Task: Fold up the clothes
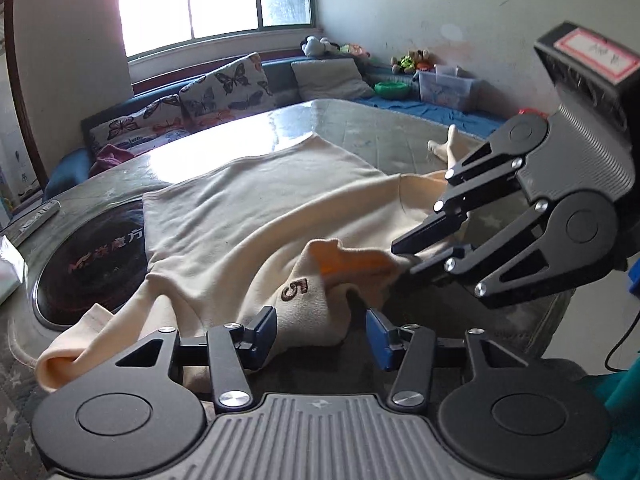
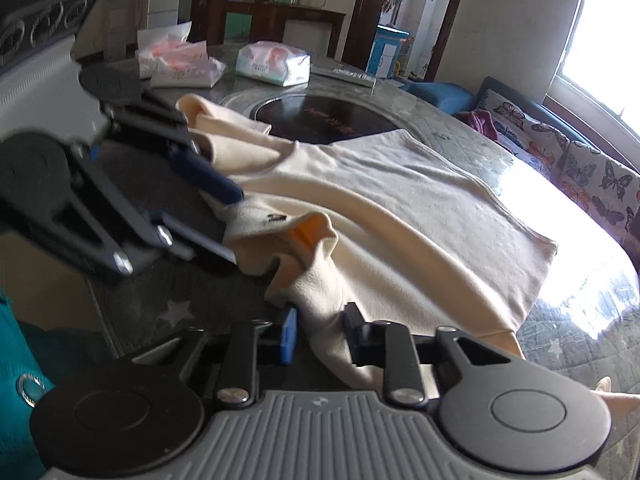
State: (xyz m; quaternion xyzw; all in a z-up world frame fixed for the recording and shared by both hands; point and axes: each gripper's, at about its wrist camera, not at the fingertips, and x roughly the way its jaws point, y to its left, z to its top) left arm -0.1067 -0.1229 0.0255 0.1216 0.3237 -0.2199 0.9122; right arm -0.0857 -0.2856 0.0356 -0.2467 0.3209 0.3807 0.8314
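Note:
A cream sweatshirt (image 1: 248,208) with an orange-lined collar and a stitched "5" lies spread on the round table; it also shows in the right wrist view (image 2: 400,216). My left gripper (image 1: 320,332) stands open around the bunched collar edge, fabric between its blue pads without being pinched; it also shows in the right wrist view (image 2: 232,224). My right gripper (image 2: 320,332) is shut on the collar fabric next to it, and shows in the left wrist view (image 1: 404,258) nipping the orange-lined edge. Both grippers sit close together at the near table edge.
A black induction hob (image 1: 96,256) is set in the table's middle, partly under the sweatshirt. Tissue packs (image 2: 272,62) and plastic bags (image 2: 180,64) lie at the far side. A sofa with butterfly cushions (image 1: 224,88) runs along the window wall. Teal cloth (image 2: 20,360) is at the near edge.

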